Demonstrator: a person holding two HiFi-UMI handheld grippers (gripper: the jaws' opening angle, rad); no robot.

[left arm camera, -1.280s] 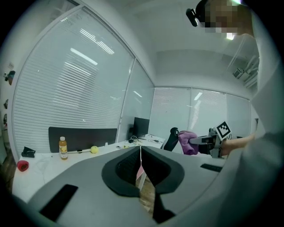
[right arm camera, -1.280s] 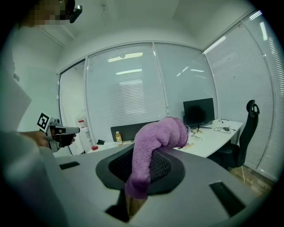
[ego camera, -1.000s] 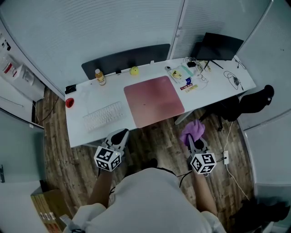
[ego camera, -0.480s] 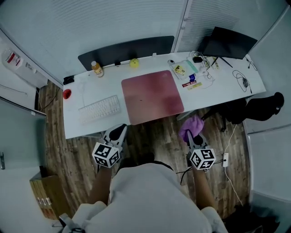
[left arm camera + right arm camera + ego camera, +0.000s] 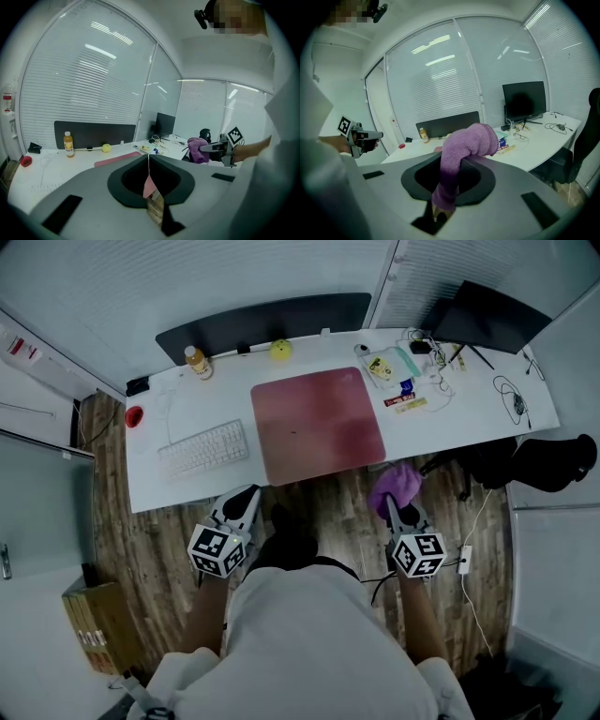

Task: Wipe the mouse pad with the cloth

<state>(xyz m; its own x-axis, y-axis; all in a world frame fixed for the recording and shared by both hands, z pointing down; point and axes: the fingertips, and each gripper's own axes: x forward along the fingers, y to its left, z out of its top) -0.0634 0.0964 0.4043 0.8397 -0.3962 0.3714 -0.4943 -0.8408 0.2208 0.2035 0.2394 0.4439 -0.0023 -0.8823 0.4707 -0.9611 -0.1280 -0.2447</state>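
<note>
The pink mouse pad (image 5: pixel 317 423) lies flat in the middle of the white desk (image 5: pixel 469 418). A purple cloth (image 5: pixel 396 486) hangs bunched over the tips of my right gripper (image 5: pixel 395 506), which is shut on it just off the desk's front edge, near the pad's front right corner. In the right gripper view the cloth (image 5: pixel 466 145) drapes up and over the jaws. My left gripper (image 5: pixel 249 499) hovers before the desk edge, left of the pad, jaws shut with nothing held. In the left gripper view its tips (image 5: pixel 149 161) meet, with the pad (image 5: pixel 117 159) beyond.
A white keyboard (image 5: pixel 203 449) sits left of the pad. Along the back stand an orange bottle (image 5: pixel 197 362), a yellow ball (image 5: pixel 280 350) and a dark screen panel (image 5: pixel 262 320). A red item (image 5: pixel 136 415) is far left. Small clutter, cables and a monitor (image 5: pixel 492 315) fill the right.
The head view has swung to face the desk squarely. Both grippers stay in front of the desk edge; the right one with the cloth is slightly nearer the pad's corner.
</note>
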